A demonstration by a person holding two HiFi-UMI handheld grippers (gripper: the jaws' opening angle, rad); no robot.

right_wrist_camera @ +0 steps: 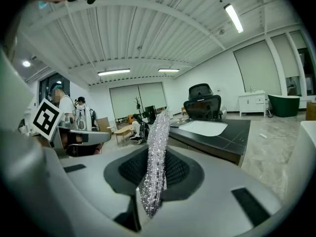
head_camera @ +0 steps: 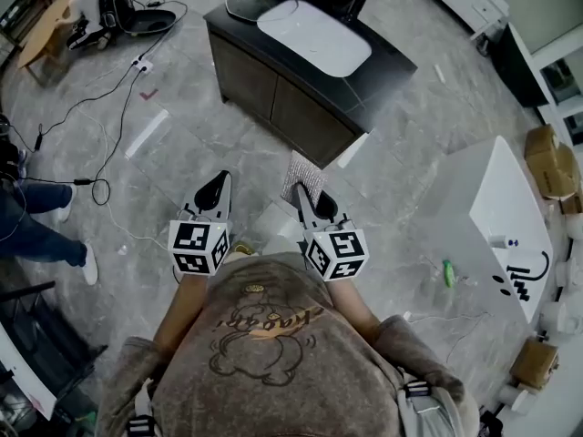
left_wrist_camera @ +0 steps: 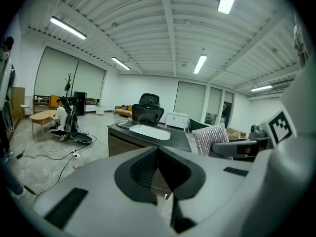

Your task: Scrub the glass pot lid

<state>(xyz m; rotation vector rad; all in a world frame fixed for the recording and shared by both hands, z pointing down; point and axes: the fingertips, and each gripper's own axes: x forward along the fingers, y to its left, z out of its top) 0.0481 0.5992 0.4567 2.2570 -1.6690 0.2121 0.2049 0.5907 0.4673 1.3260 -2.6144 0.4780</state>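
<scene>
Grey marbled floor [head_camera: 191,148], cables [head_camera: 84,181] trailed across it. Dark tabletop [head_camera: 387,64] on cabinet [head_camera: 273,98] stood centre, black office chair [left_wrist_camera: 148,105] behind. White table [head_camera: 501,198] at right, cardboard boxes [head_camera: 551,167] beside. Ribbed white ceiling [left_wrist_camera: 148,33] carried lit strip lights [left_wrist_camera: 68,27]; pale blinds [left_wrist_camera: 59,78] hung at far end. Low wooden table [left_wrist_camera: 43,115] beyond.

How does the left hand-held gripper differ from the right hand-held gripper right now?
The left hand-held gripper is shut on nothing; the right hand-held gripper is shut on a sparkly silver scrubbing cloth. The left one's jaws meet; the right one's are parted by the cloth. Both point toward the dark counter.
</scene>
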